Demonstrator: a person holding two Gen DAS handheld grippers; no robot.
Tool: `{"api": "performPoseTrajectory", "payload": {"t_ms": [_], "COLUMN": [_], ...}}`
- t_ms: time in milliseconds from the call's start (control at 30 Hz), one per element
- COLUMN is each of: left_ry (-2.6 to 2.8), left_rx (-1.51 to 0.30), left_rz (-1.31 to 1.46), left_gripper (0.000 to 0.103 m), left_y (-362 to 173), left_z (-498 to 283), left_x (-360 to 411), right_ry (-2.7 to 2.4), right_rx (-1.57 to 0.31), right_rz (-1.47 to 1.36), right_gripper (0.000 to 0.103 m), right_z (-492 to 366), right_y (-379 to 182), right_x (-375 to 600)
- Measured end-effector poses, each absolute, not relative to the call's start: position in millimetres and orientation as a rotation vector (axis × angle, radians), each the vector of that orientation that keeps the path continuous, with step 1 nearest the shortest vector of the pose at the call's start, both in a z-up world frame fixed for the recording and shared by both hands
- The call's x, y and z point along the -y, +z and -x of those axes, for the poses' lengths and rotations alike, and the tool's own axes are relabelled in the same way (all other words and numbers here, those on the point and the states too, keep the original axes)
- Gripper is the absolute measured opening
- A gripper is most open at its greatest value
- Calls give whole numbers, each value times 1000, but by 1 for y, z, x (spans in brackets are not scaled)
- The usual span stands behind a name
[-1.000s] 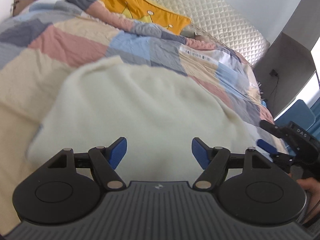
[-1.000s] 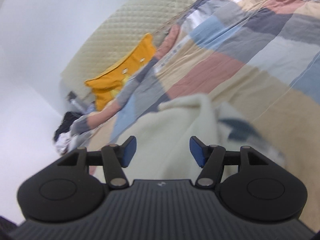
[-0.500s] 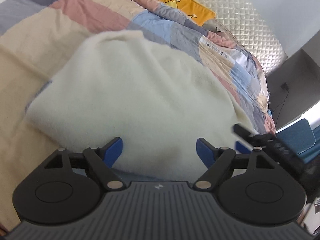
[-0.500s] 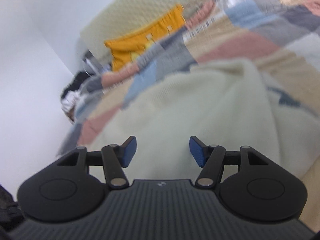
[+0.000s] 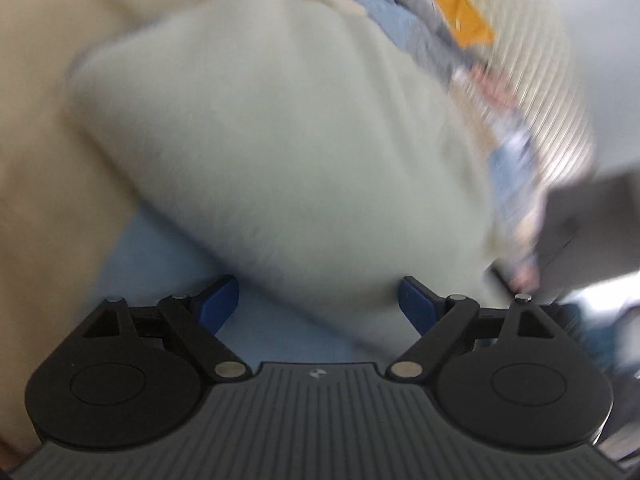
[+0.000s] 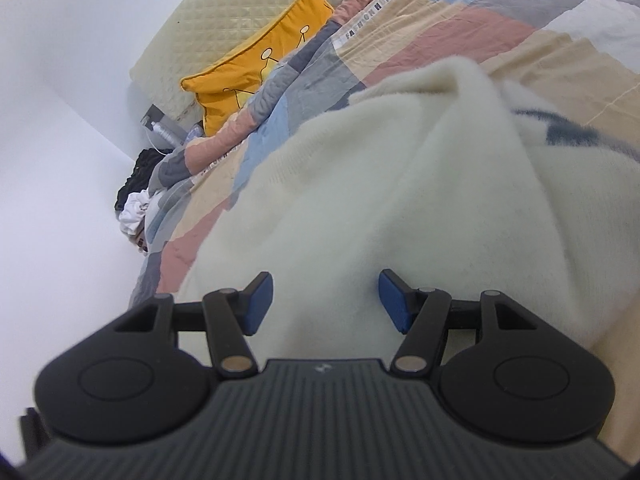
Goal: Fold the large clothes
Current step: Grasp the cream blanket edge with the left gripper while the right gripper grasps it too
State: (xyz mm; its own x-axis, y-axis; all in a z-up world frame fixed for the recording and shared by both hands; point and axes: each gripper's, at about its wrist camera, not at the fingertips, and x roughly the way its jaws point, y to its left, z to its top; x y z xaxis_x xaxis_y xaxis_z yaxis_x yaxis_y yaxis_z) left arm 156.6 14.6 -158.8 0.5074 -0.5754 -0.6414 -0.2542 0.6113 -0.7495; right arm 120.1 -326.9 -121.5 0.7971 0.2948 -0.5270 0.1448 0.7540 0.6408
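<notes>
— Blue-padded left gripper: jaws opening, wide, over near edge of cream sweater; nothing gripped.
— Right gripper: jaws parted, above same sweater, pads clear of fleece.
— Beyond: patchwork quilt underneath, yellow cushion, quilted headboard.

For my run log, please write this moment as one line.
left gripper: jaws opening, empty, over edge of cream sweater | right gripper: open, empty, above sweater | sweater: on patchwork quilt
</notes>
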Motion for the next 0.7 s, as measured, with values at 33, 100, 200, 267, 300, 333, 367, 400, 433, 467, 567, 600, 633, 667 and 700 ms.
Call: {"api": "performPoseTrajectory", "payload": {"t_ms": [33, 100, 200, 267, 300, 333, 367, 400, 433, 467, 567, 600, 633, 667, 700], "left_ry": [-227, -204, -170, -129, -106, -88, -73, -65, -59, -50, -34, -31, -27, -27, -30], "left_rx": [-1048, -1021, -1012, -1000, -983, -965, -953, -947, -945, -942, -929, -923, -917, -912, -904], "left_rz": [1024, 1140, 1254, 1300, 1313, 1318, 1317, 1315, 1313, 1309, 1259, 1244, 1233, 1212, 1178], "left_gripper": [90, 90, 88, 84, 84, 84, 82, 81, 78, 76, 66, 63, 57, 51, 48], "left_y": [-164, -171, -183, -187, -187, -186, -185, -186, -187, -187, -185, -183, -181, -180, -178], "left_z": [-160, -165, -171, -170, -168, -167, -167, -167, -168, -168, -171, -171, -170, -169, -169], "left_x": [-20, -29, -38, -44, -49, -53, -57, -59, -61, -63, -64, -65, -65, -65, -64], "right_ry": [89, 90, 89, 95, 104, 116, 135, 164, 194, 213, 238, 256, 274, 293, 313], "right_rx": [-657, -656, -655, -657, -655, -655, -660, -665, -668, -671, -686, -689, -692, -695, -703], "right_rz": [-725, -734, -754, -763, -767, -777, -812, -867, -917, -949, -989, -1007, -1025, -1043, -1068], "right_gripper": [62, 62, 62, 62, 62, 62, 62, 62, 62, 62, 62, 62, 62, 62, 62], "right_z": [-120, -120, -120, -117, -115, -113, -111, -109, -108, -106, -103, -102, -101, -100, -99], "right_y": [-121, -121, -122, -121, -120, -119, -120, -122, -125, -127, -130, -131, -131, -131, -133], "right_x": [327, 328, 330, 330, 330, 330, 331, 332, 332, 331, 326, 325, 324, 322, 321]}}
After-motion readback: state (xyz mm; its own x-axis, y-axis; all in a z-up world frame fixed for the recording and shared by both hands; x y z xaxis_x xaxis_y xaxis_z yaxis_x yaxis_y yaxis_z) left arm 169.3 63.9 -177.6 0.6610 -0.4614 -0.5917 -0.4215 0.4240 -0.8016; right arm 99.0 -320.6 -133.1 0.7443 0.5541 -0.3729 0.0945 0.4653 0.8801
